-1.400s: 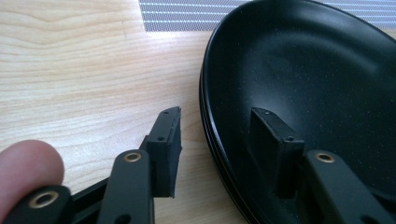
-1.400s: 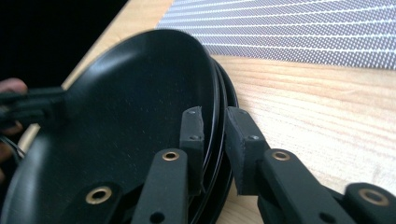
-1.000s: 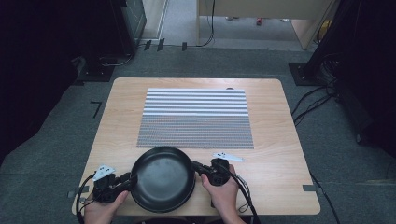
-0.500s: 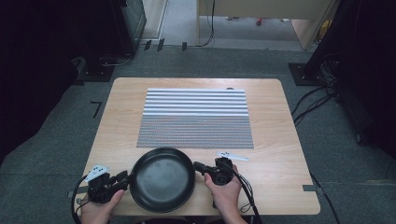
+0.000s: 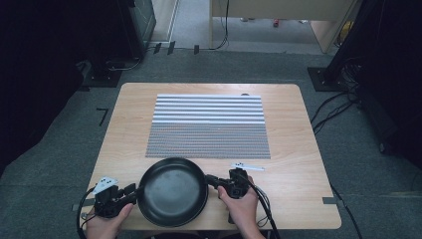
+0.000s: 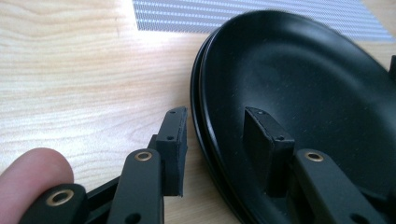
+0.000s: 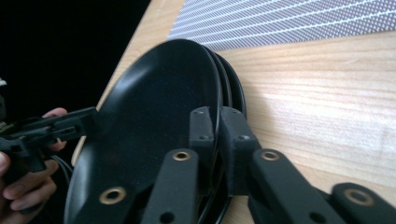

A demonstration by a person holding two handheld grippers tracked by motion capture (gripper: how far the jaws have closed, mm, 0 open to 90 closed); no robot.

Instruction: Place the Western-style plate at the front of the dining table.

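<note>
A stack of black plates (image 5: 171,191) sits at the front edge of the wooden table (image 5: 293,149), between my two grippers. My left gripper (image 5: 133,191) is at the stack's left rim. In the left gripper view the left gripper (image 6: 217,126) straddles the plate rim (image 6: 205,93), one pad outside and one inside the black plates (image 6: 303,79), with a gap on the outer side, so it is open. My right gripper (image 5: 209,180) is at the right rim. In the right gripper view the right gripper (image 7: 218,123) pinches the rim of the top black plate (image 7: 154,102).
A grey and white striped mat (image 5: 209,127) covers the middle of the table just beyond the plates. Bare wood lies to its left and right. Cables (image 5: 338,104) and dark equipment stands (image 5: 328,74) are on the floor around the table.
The left gripper sits slightly farther left than a second ago. The plates and the right gripper have hardly moved.
</note>
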